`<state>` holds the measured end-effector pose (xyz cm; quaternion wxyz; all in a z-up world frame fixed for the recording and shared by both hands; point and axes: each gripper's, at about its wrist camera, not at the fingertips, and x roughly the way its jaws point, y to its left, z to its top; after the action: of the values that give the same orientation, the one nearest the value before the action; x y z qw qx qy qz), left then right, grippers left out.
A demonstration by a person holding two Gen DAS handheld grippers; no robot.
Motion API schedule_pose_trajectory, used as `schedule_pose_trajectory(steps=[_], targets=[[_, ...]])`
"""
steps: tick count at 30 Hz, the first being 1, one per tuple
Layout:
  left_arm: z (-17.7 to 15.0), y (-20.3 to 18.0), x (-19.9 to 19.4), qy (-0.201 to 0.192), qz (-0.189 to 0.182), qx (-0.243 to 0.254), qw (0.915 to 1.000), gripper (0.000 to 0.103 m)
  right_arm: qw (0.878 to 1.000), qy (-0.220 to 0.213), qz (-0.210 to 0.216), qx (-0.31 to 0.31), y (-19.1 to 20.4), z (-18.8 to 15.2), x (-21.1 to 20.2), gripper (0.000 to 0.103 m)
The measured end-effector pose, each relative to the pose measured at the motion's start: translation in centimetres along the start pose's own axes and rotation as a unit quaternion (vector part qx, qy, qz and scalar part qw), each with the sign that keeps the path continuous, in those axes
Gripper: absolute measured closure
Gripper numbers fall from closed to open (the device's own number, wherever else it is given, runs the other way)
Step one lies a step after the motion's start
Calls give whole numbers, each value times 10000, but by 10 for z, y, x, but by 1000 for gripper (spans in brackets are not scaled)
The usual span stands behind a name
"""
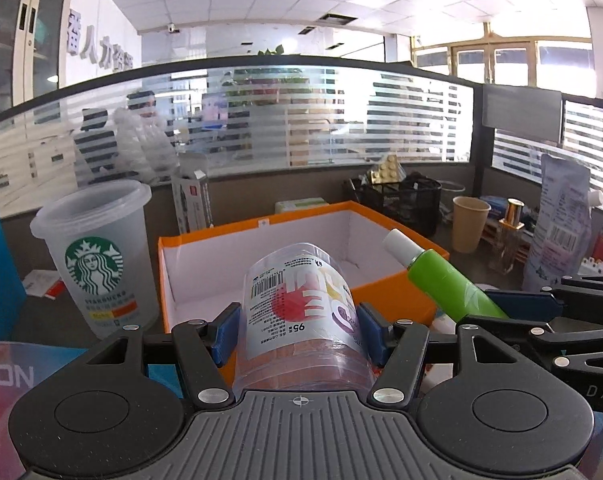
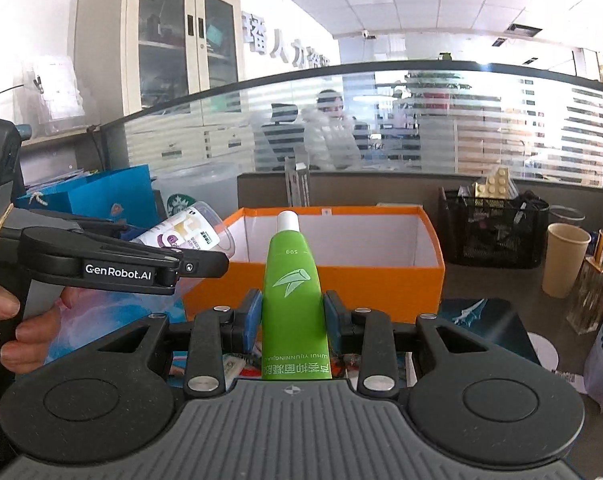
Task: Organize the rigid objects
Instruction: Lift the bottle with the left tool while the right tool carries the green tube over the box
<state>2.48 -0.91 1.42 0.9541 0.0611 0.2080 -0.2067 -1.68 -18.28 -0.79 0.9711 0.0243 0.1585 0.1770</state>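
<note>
My left gripper point(image 1: 297, 332) is shut on a clear plastic jar point(image 1: 301, 308) with a printed label, held tilted in front of the open orange box point(image 1: 389, 292). From the right wrist view the same jar point(image 2: 185, 232) shows at the left, above the left gripper's black arm. My right gripper point(image 2: 292, 316) is shut on a green tube point(image 2: 292, 292) with a white cap, pointing at the orange box point(image 2: 341, 276). In the left wrist view the green tube point(image 1: 445, 280) slants over the box's right corner. The box shows only its white inside.
A Starbucks cup point(image 1: 97, 256) stands left of the box, beside a blue bag point(image 2: 89, 200). Right of the box are a black mesh basket point(image 2: 497, 224), a paper cup point(image 2: 563, 260), a perfume bottle point(image 2: 595, 284) and a pouch point(image 1: 557, 224). A glass partition closes the desk's back.
</note>
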Motion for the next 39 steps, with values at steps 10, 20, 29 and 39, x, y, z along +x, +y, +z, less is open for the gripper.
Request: schedule_pose_trajectory(steps=[10, 20, 29, 39], targets=[[23, 11, 12, -177, 136, -97, 9997, 42, 9996, -267, -129, 1, -9, 21, 14, 72], [44, 27, 31, -284, 202, -197, 9992, 42, 9985, -486, -247, 8, -16, 46, 34, 72], [66, 45, 57, -310, 309, -247, 9987, 42, 9977, -556, -376, -67, -23, 67, 62, 72], [78, 57, 80, -189, 317, -314, 9988, 42, 9975, -507, -420, -265, -21, 76, 90, 72]])
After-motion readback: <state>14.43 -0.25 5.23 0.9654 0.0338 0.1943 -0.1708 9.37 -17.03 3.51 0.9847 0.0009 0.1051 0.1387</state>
